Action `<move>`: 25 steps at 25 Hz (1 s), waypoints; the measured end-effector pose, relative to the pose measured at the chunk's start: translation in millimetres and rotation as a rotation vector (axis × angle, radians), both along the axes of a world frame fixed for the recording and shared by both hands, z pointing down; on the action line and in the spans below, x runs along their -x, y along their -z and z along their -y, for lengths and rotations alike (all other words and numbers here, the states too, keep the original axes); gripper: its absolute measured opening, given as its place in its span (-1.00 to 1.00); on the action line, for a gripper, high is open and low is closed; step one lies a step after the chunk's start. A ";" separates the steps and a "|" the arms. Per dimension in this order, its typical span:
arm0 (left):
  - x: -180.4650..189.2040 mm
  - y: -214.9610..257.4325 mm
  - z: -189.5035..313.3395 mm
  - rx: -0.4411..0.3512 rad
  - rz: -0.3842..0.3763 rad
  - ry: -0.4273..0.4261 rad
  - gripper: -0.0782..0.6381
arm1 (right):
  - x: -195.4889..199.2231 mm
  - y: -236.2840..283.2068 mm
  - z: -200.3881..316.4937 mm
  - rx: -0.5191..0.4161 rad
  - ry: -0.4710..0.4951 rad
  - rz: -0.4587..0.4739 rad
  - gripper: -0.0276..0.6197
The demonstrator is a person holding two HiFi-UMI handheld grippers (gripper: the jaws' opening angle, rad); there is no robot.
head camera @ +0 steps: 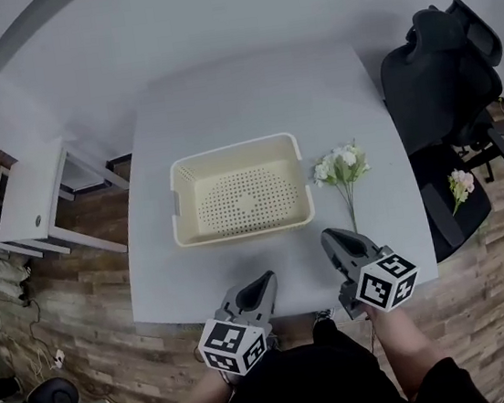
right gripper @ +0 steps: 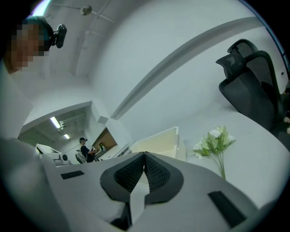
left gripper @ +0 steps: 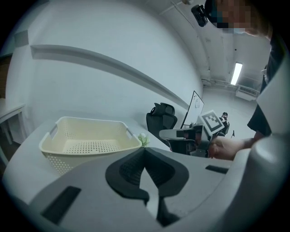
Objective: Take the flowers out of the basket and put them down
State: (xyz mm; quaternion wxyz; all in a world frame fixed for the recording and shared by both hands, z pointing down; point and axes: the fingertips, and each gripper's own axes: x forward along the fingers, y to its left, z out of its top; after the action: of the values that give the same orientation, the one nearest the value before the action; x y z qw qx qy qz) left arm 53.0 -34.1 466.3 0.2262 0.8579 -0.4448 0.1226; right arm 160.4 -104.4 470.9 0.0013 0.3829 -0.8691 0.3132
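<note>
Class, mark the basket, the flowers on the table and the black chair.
basket (head camera: 242, 197), head view, perforated floor.
flowers on the table (head camera: 341, 165), head view, white blossoms.
black chair (head camera: 437, 79), head view, backrest.

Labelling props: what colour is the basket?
Cream basket, best seen in the head view.

No words, numbers or brand names are showing legibly anywhere in these views. The only printed signs are the black-and-white square markers (head camera: 233, 348) that the left claw (head camera: 264, 282) and the right claw (head camera: 330, 236) are carrying, and these are displaying patterns, not letters.
</note>
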 end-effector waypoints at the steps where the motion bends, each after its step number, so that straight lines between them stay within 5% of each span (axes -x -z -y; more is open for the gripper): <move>1: 6.6 0.9 -2.9 -0.002 -0.003 -0.005 -0.76 | 10.1 3.8 -7.7 -0.005 0.001 0.002 -0.84; 14: 75.4 1.3 -59.8 0.045 -0.071 -0.065 -0.76 | 128.1 22.3 -113.3 -0.027 0.029 -0.022 -0.84; 25: 113.4 -0.2 -96.4 0.046 -0.105 -0.090 -0.76 | 154.6 12.4 -164.5 0.008 -0.075 -0.014 -0.84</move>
State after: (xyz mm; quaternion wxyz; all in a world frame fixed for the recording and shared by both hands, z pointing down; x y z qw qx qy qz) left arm -60.4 62.4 466.4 0.2629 0.8769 -0.3904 0.0977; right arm 5.8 60.1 458.6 -0.0028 0.4171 -0.8528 0.3141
